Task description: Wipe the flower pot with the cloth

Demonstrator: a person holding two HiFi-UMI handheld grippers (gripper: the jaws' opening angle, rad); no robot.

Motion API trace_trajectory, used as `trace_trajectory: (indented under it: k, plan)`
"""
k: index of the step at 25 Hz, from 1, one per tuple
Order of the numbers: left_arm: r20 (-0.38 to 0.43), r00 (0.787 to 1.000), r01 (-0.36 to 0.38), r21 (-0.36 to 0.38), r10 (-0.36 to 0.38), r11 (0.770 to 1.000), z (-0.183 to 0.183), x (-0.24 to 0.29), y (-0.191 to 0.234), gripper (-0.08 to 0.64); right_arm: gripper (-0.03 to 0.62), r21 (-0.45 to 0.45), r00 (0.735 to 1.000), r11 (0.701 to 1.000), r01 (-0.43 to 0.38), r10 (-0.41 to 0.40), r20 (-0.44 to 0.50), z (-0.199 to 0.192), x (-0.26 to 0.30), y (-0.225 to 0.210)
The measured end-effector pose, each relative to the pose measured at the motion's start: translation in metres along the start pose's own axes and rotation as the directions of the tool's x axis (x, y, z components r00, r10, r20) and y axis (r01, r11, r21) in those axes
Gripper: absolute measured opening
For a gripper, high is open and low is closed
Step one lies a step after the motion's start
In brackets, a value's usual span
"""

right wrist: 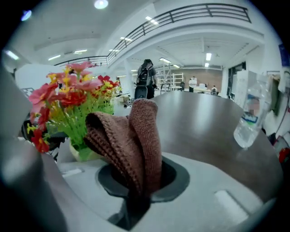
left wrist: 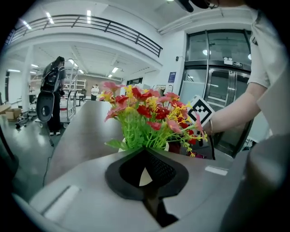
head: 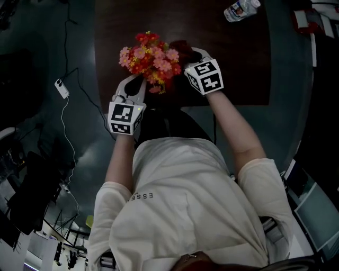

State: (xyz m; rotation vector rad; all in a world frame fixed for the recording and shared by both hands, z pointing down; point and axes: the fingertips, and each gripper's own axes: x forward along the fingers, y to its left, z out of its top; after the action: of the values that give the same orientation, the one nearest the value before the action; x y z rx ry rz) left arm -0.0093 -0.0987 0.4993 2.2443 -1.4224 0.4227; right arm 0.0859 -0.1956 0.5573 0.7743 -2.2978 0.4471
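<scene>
The white flower pot [left wrist: 166, 146] holds red, pink and yellow artificial flowers [head: 151, 58] on green stems and stands near the front edge of the dark table [head: 233, 58]. My left gripper [left wrist: 145, 174] is at the pot's near left side, its pads closed with a white sliver of the pot's rim between them. My right gripper [right wrist: 136, 181] is shut on a folded brown knitted cloth [right wrist: 131, 140], which sticks up past its jaws. It hovers just right of the flowers [right wrist: 72, 99], with the pot [right wrist: 79, 152] to its left. In the head view the cloth [head: 183, 48] shows beside the blooms.
A clear plastic water bottle [head: 241, 9] lies at the table's far right, also seen from the right gripper [right wrist: 251, 115]. A white adapter with a cable [head: 62, 88] lies on the floor to the left. The person's body stands against the table's front edge.
</scene>
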Motion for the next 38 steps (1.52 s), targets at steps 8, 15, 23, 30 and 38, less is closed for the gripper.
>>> trace_trajectory:
  k: [8,15,23,30,38]
  plan:
    - [0.006,1.000,0.015,0.048,-0.015,0.999,-0.007,0.000,0.003,0.015,0.047,-0.208,0.990,0.970,-0.124,0.106,-0.098,-0.005,0.027,0.023]
    - [0.003,1.000,0.022,0.008,-0.022,1.000,0.003,-0.003,0.015,0.015,0.046,-0.190,0.990,0.975,-0.115,0.096,-0.106,-0.017,0.014,0.042]
    - [0.019,0.997,0.078,-0.020,-0.077,0.997,-0.003,-0.002,0.013,0.014,0.046,-0.188,0.986,0.977,-0.101,0.074,-0.149,-0.045,-0.006,0.072]
    - [0.011,0.990,0.137,0.024,-0.137,0.990,-0.003,-0.002,0.011,0.012,0.046,-0.148,0.982,0.986,-0.081,0.054,-0.179,-0.063,-0.016,0.107]
    - [-0.019,0.977,0.213,0.060,-0.212,0.975,-0.008,-0.001,0.011,0.014,0.048,-0.068,0.987,0.995,-0.077,0.067,-0.146,-0.076,-0.030,0.121]
